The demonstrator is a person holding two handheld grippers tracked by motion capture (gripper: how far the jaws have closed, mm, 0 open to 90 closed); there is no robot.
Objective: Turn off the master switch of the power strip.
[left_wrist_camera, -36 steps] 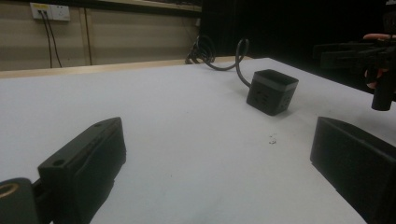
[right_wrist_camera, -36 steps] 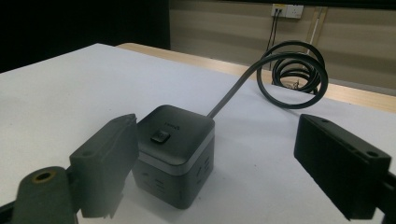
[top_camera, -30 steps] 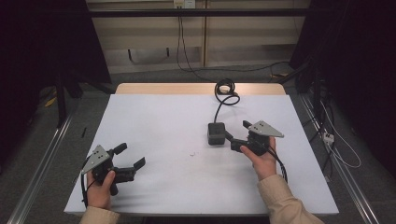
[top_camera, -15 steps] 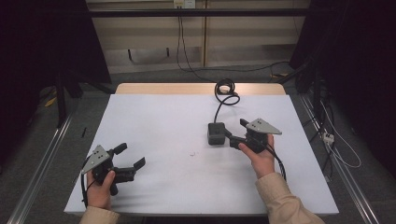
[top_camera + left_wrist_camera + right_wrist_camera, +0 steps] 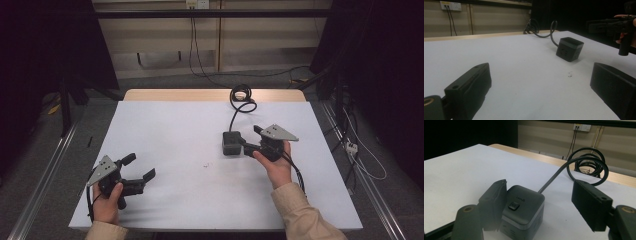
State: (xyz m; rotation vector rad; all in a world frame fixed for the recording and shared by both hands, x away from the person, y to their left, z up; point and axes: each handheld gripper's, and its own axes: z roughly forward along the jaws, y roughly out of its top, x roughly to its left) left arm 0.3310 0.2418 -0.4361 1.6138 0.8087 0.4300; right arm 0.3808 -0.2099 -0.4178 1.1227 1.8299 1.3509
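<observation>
A dark grey power cube [image 5: 232, 143] sits on the white table [image 5: 175, 130], its black cable running back to a coil [image 5: 241, 93] at the far edge. My right gripper [image 5: 250, 139] is open just right of the cube, jaws pointed at it. In the right gripper view the cube [image 5: 524, 212] lies low between the jaws of the right gripper [image 5: 540, 192], close against the left one, with a button on its top face. My left gripper [image 5: 139, 166] is open near the front left with nothing in it. From the left gripper [image 5: 541, 82], the cube [image 5: 569, 48] stands well ahead.
The table's far edge is a bare wooden strip [image 5: 200, 95]. A wall socket [image 5: 581, 127] with plugged cables sits on the back wall. Loose cables [image 5: 360, 155] lie on the floor to the right. A tiny speck [image 5: 205, 165] marks the table centre.
My right gripper has edged slightly left and farther from the person, toward the cube. The cube and the left gripper have not moved.
</observation>
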